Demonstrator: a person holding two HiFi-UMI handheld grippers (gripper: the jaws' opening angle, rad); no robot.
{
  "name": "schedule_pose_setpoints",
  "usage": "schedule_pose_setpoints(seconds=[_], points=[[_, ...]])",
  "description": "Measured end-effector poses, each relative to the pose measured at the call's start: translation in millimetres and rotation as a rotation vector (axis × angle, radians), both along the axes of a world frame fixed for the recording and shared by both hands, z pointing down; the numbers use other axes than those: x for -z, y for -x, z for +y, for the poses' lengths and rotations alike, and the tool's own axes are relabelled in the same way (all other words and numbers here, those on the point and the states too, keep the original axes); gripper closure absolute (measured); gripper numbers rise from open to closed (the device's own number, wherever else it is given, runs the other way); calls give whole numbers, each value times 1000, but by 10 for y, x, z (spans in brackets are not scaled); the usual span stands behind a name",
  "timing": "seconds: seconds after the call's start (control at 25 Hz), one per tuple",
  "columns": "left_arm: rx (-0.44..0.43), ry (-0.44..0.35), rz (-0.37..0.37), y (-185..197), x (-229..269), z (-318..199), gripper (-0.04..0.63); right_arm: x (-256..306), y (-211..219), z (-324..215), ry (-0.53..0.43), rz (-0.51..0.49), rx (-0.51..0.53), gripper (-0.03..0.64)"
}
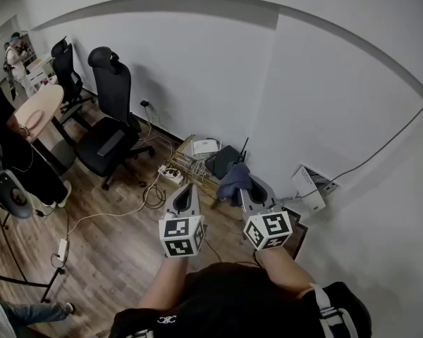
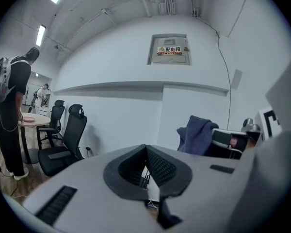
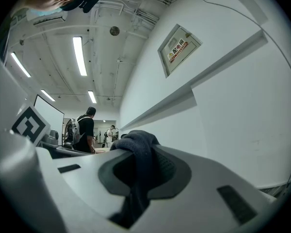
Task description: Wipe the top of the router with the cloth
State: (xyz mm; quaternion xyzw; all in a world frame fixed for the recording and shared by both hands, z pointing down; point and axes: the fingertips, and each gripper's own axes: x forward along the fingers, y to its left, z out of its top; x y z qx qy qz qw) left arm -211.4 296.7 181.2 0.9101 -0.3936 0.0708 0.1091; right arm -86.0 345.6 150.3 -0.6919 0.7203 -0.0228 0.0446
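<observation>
Head view: the right claw (image 1: pixel 245 187) carries the dark cloth (image 1: pixel 233 179) just above the black router (image 1: pixel 223 163), which sits low against the wall (image 1: pixel 218 83). The left claw (image 1: pixel 186 189) hangs beside it.

Left gripper view: the jaws meet at their tips, with nothing between them.

Right gripper view: the jaws are clenched on the bunched cloth.

Procedure: lower the cloth flat onto the router top and steer clear of the antenna (image 1: pixel 243 148).

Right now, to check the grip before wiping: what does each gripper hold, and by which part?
Right gripper: the cloth, pinched at a bunched fold. Left gripper: nothing, jaws shut.
</observation>
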Motion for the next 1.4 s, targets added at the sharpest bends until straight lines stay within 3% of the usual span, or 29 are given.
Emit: schedule_pose_setpoints(seconds=[0.44,0.72,1.4], points=[[-32,28,0,22,-152,-112,597,-66,74,-104,18,22,-15,595],[13,14,-18,-67,-210,-380,597,-153,-91,-448,7,0,17,594],[59,18,-93,-1242,-394,-1582,597,-391,-1258,-1858,22,-74,92,594]])
